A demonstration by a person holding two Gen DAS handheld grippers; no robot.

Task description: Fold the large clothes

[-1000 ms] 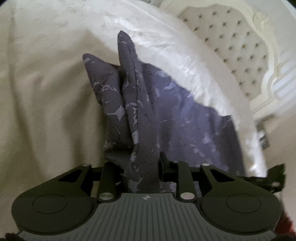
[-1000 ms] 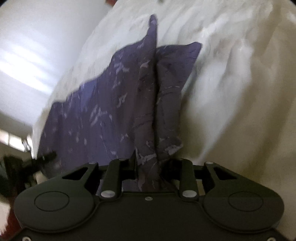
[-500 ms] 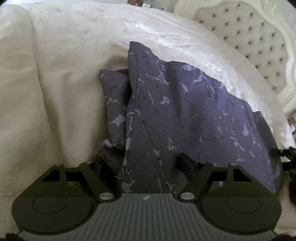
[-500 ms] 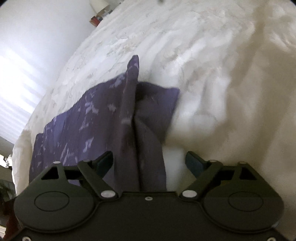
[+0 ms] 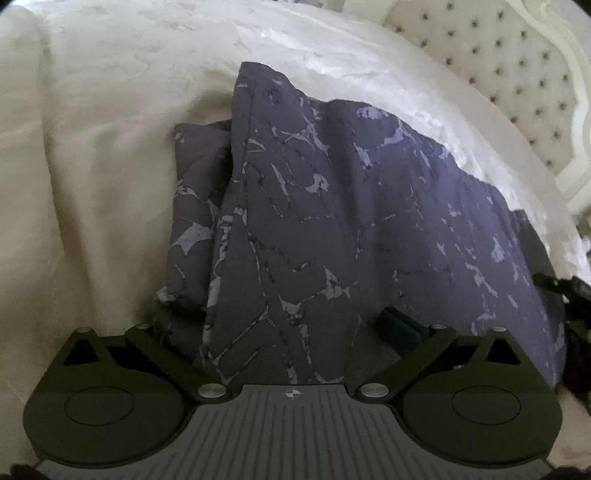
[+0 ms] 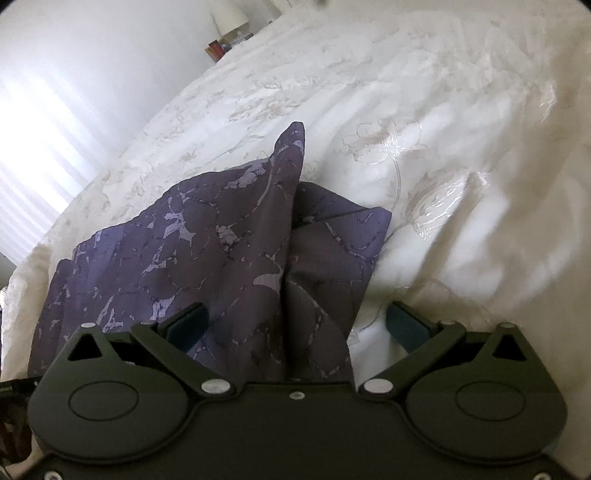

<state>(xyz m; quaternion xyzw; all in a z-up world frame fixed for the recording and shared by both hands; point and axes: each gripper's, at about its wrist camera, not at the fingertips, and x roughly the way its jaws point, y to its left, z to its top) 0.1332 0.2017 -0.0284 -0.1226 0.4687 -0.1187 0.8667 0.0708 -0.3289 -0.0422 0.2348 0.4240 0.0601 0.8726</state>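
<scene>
Both tools let go: the left tool (image 5: 284, 328) and the right tool (image 6: 295, 325), clamped on the purple garment (image 5: 351, 221) a second ago, spread their fingers wide. The bunched cloth settled flatter onto the bed (image 6: 443, 147).

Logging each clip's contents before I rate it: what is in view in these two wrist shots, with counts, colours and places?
purple garment: 1, dark purple with a pale marbled print, lying on the bed in layers, one corner standing up; it runs between both open grippers.
bedspread: 1, cream-white with embroidered flowers, covering the bed under the garment.
headboard: 1, cream, button-tufted with a carved white frame, top right of the left wrist view.
lamp: 1, white shade, far edge of the right wrist view, blurred.
books or boxes: small reddish stack below the lamp, count unclear.
left gripper: 1, black, fingers spread, cloth between them.
right gripper: 1, black, fingers with blue pads spread.
</scene>
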